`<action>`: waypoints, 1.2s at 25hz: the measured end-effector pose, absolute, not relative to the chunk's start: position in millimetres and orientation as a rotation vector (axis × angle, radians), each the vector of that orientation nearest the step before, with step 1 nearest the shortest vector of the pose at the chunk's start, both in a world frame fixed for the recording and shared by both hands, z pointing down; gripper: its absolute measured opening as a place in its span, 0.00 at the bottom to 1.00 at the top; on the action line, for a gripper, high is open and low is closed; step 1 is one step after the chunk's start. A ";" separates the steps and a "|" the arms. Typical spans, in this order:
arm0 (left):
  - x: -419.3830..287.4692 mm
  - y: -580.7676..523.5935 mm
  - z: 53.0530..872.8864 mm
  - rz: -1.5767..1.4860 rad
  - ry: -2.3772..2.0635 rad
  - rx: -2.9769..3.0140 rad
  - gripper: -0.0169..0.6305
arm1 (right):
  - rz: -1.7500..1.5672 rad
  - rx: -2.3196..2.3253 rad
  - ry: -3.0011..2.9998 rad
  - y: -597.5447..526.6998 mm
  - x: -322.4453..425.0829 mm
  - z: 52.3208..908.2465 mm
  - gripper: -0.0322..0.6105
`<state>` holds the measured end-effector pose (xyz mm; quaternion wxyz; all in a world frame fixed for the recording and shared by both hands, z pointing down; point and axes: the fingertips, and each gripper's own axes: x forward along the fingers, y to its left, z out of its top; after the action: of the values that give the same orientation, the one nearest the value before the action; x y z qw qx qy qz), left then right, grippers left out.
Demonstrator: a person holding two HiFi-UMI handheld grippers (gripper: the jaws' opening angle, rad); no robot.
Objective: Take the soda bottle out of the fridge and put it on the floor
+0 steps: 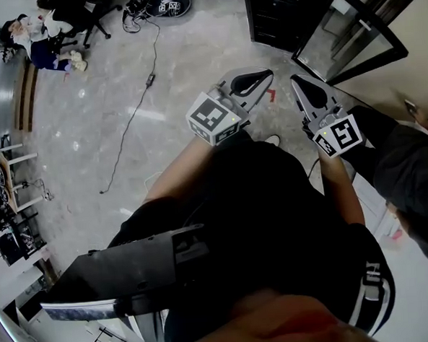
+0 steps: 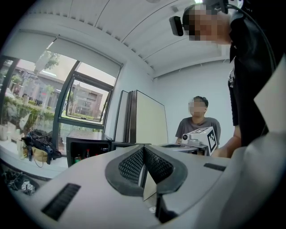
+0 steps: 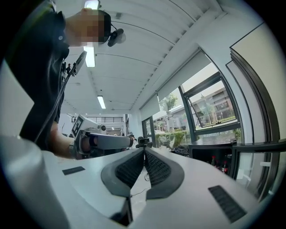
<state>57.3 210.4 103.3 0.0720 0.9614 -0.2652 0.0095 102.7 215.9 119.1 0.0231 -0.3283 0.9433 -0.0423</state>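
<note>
- Nothing of the task is done yet. The left tool (image 1: 266, 75) has its jaws pressed together on nothing, and so has the right tool (image 1: 297, 82).
- Small bottles (image 3: 222, 165) stand inside the open black fridge (image 3: 203, 156), well apart from both tools (which of them is the soda bottle I cannot tell).
- Left to do, as I judge: reach in, grip the bottle, bring it out and set it on the floor (image 1: 123, 100).
- No brand or label can be read; the only print is the square markers on the tools' cubes.

polished grey floor (image 1: 193, 59), large windows (image 2: 85, 100)
</note>
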 end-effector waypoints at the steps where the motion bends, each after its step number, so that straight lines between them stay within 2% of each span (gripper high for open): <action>1: 58.0 206.5 104.1 0.033 -0.797 2.887 0.03 | -0.139 -1.022 2.918 211.0 103.8 119.8 0.07; 9: 38.2 145.8 118.6 0.027 -0.772 2.878 0.03 | -0.157 -1.073 2.925 152.5 84.8 131.4 0.07; 18: 5.6 18.1 160.0 0.048 -0.689 2.867 0.03 | -0.242 -1.258 2.924 15.2 66.7 180.3 0.07; 30: 5.2 -121.2 259.0 0.108 -0.713 2.753 0.03 | -0.303 -1.571 2.841 -170.4 105.6 284.0 0.07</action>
<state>5.2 -121.2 259.0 0.1473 0.9569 -0.2476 0.0374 105.6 -170.4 284.0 -0.0596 -0.4809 0.8698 -0.0926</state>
